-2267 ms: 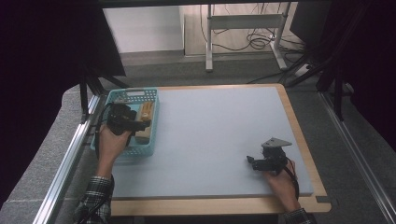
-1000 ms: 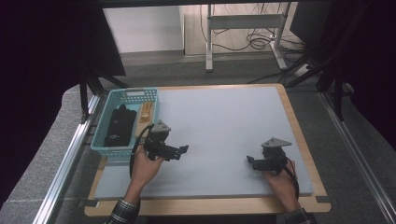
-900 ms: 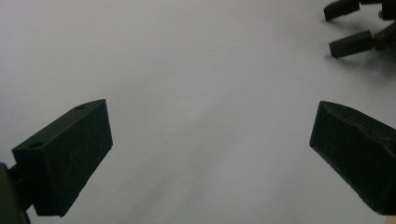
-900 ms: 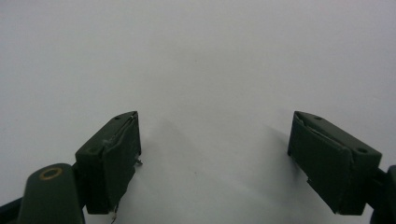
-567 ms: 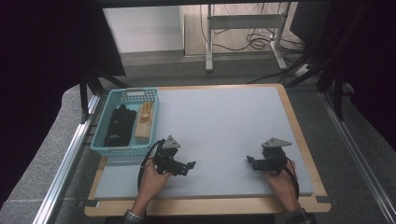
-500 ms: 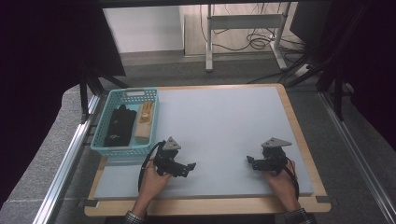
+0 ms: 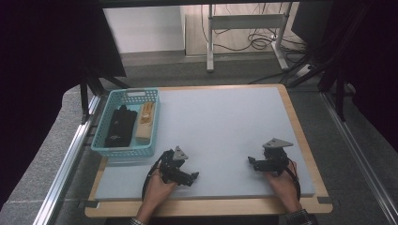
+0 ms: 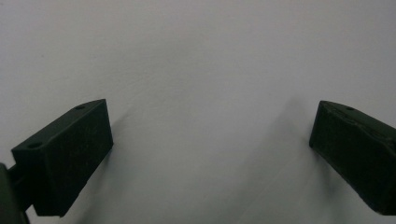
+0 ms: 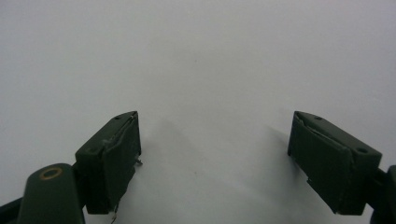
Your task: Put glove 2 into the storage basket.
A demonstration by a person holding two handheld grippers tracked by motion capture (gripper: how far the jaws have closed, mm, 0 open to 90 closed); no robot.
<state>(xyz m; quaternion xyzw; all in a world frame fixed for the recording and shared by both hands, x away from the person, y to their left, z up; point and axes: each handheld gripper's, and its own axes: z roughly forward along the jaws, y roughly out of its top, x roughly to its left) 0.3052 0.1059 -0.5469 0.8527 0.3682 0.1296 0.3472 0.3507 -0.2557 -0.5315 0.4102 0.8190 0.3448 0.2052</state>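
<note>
left gripper (image 7: 193, 177) at lower centre-left and right gripper (image 7: 251, 162) at lower right both rest on the grey mat (image 7: 220, 126), jaws spread wide, holding nothing.

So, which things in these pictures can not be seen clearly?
- Black item in the blue basket, high view: too dark and small to identify.
- Tan item beside it: its markings are too small to make out.
- Left gripper jaw gap, high view: too small; the left gripper view shows it open.

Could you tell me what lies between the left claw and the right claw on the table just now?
Nothing: in the high view, the stretch of grey mat between the left claw and the right claw is bare.
</note>
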